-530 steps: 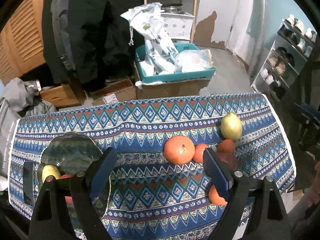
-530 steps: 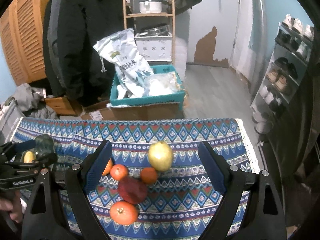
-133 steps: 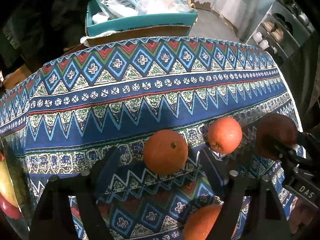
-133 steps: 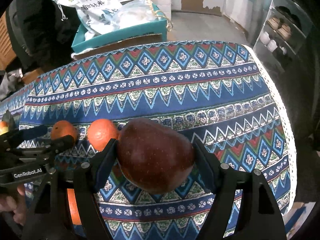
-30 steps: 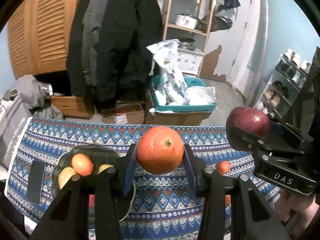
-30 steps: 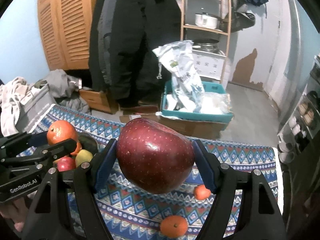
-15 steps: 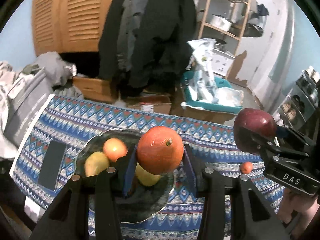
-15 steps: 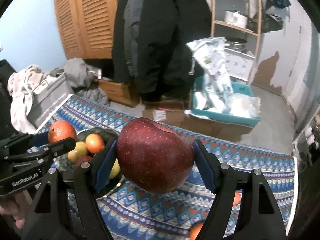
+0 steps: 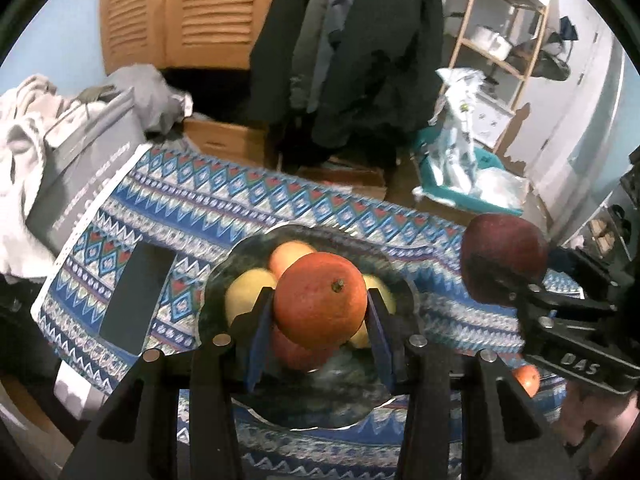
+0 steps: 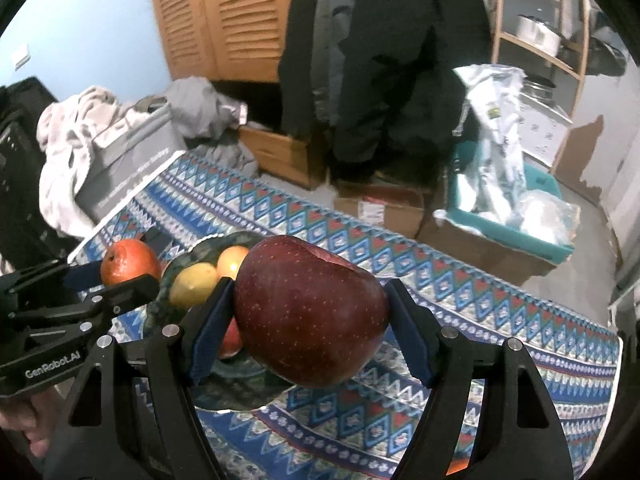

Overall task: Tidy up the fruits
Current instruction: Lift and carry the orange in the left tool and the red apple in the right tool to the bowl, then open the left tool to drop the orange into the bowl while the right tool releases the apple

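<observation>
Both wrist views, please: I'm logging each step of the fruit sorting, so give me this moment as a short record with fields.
left gripper: shut on the orange, held over the dark plate
right gripper: shut on the red apple, beside the plate
plate contents: two yellow fruits, an orange-coloured one and a red one visible
still on the cloth: small orange by the right gripper
table cover: patterned blue cloth
other item on cloth: dark flat phone-like object left of the plate

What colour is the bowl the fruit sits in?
Dark green, glassy bowl; it shows best in the left wrist view.
</observation>
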{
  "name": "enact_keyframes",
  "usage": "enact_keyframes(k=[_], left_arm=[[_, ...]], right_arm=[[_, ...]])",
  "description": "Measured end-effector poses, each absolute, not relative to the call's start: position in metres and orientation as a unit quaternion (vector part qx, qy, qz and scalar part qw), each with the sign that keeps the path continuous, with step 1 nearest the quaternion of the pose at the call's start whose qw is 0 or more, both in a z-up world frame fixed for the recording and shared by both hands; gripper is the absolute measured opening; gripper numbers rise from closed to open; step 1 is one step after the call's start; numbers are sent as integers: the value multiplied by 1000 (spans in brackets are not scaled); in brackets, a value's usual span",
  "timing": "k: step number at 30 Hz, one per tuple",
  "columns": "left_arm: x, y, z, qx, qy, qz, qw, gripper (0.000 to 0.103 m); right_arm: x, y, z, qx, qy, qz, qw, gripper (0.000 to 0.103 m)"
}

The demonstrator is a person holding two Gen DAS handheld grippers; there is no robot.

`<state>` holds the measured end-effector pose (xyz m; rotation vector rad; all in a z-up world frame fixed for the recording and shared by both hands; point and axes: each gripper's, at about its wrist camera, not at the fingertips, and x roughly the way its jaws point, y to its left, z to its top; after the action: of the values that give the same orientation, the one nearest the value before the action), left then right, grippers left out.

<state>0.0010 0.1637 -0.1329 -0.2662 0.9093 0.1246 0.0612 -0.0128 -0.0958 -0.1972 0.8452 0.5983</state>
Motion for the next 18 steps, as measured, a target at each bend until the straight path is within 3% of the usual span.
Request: enact_keyframes(k=[18], left_arm=[[0, 192, -200, -146, 524, 82, 835, 45]], right_arm=[[54, 26, -168, -106, 506, 321, 794, 76]])
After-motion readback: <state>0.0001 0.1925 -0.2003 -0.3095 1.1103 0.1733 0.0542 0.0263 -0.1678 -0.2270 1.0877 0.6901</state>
